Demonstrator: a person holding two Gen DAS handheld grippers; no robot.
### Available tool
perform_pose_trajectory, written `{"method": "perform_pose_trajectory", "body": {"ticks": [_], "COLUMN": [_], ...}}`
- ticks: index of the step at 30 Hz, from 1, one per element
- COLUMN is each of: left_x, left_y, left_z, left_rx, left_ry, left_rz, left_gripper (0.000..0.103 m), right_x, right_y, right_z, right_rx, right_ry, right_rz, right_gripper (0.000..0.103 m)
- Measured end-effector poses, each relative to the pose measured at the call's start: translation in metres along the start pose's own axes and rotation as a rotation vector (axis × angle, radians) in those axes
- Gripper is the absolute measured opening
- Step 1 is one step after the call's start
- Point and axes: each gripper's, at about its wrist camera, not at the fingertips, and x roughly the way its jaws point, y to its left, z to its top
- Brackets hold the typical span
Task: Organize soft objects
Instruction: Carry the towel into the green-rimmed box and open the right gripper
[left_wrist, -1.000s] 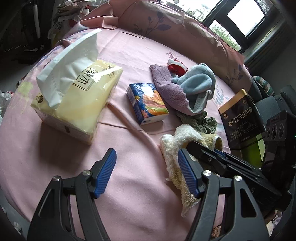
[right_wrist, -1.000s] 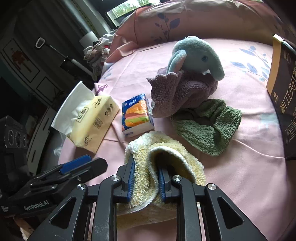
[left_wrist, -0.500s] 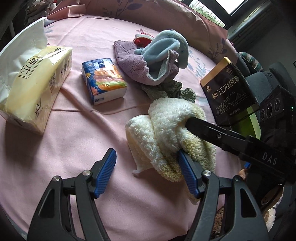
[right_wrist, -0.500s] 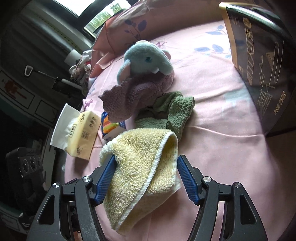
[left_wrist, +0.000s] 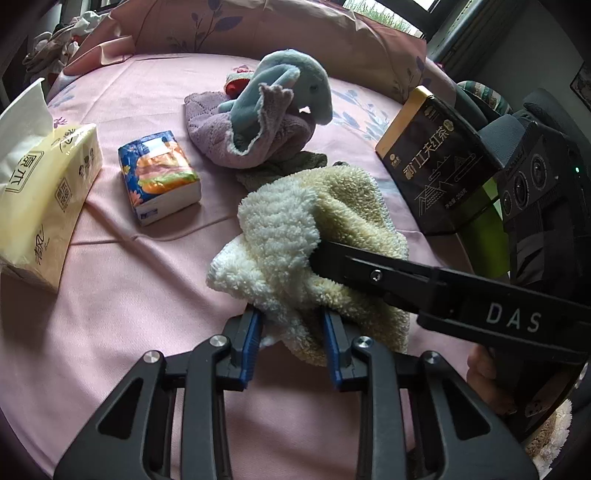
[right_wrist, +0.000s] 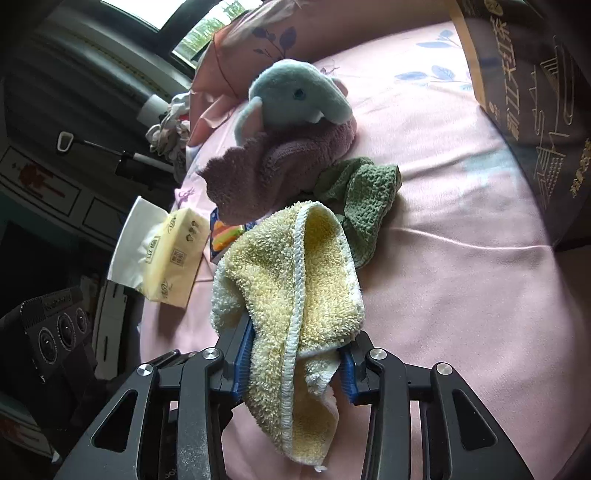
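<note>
Both grippers are working on the yellow towel (left_wrist: 314, 251), which is sitting at centre frame on the pink tablecloth (left_wrist: 129, 295), bunched into a loose mound. The left gripper (left_wrist: 291, 343) is closing on a lower fold of the towel; the blue pads are already pressing into the pile. The right gripper (right_wrist: 295, 365) is also closing, with a thick gather of towel filling the gap and both pads bearing on it. Judged purpose: two separate holds so the cloth can be drawn out flat or folded.

In the upper centre of the left view, the plush elephant (left_wrist: 288, 81) is lying on the purple cloth (left_wrist: 236, 144), with the green cloth (right_wrist: 365, 199) showing just beside the towel. The tissue pack (left_wrist: 44, 199) at left, the small tissue packet (left_wrist: 159, 177) and the dark tea box (left_wrist: 436, 158) at right are standing apart from the work.

Against the frames a second ago: the left jaws were standing wide over bare tablecloth and are now narrowed onto the towel. The right jaws were clamped tight, spread half a second ago, and are re-gripping a wider bunch.
</note>
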Motion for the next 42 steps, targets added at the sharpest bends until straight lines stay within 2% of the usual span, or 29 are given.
{"method": "perform_pose_trajectory", "body": {"ticks": [4, 8, 12, 16, 19, 23, 26, 30, 38, 42], "left_x": [-0.026, -0.051, -0.06, -0.06, -0.044, -0.007, 0.014, 0.041, 0.074, 0.08], "left_y": [-0.026, -0.075, -0.125, -0.178, -0.213, -0.25, -0.273, -0.298, -0.317, -0.324], "left_z": [0.014, 0.032, 0.057, 0.073, 0.08, 0.085, 0.084, 0.084, 0.085, 0.082], "left_rx": [0.003, 0.085, 0.146, 0.22, 0.273, 0.321, 0.374, 0.387, 0.386, 0.395], "left_ry": [-0.122, -0.255, -0.328, -0.369, -0.351, -0.279, -0.263, -0.197, -0.112, -0.122], "left_rz": [-0.052, -0.087, -0.168, -0.195, -0.212, -0.243, -0.269, -0.285, -0.288, -0.269], "left_gripper": [0.026, 0.026, 0.026, 0.026, 0.026, 0.026, 0.026, 0.026, 0.027, 0.027], "right_x": [-0.049, -0.113, -0.176, -0.224, -0.246, -0.26, -0.271, -0.277, -0.274, -0.276], "right_y": [0.019, 0.031, 0.019, -0.007, -0.031, -0.079, -0.108, -0.14, -0.176, -0.186], "right_z": [0.007, 0.014, 0.026, 0.039, 0.037, 0.037, 0.032, 0.031, 0.028, 0.022], "right_rx": [-0.082, -0.155, -0.147, -0.134, -0.139, -0.023, 0.003, 0.111, 0.271, 0.299], "right_ry": [-0.154, -0.332, -0.472, -0.559, -0.627, -0.665, -0.702, -0.71, -0.72, -0.731], "right_rz": [-0.054, -0.128, -0.157, -0.17, -0.228, -0.24, -0.255, -0.26, -0.29, -0.289], "right_gripper": [0.041, 0.041, 0.041, 0.041, 0.041, 0.041, 0.041, 0.041, 0.041, 0.041]}}
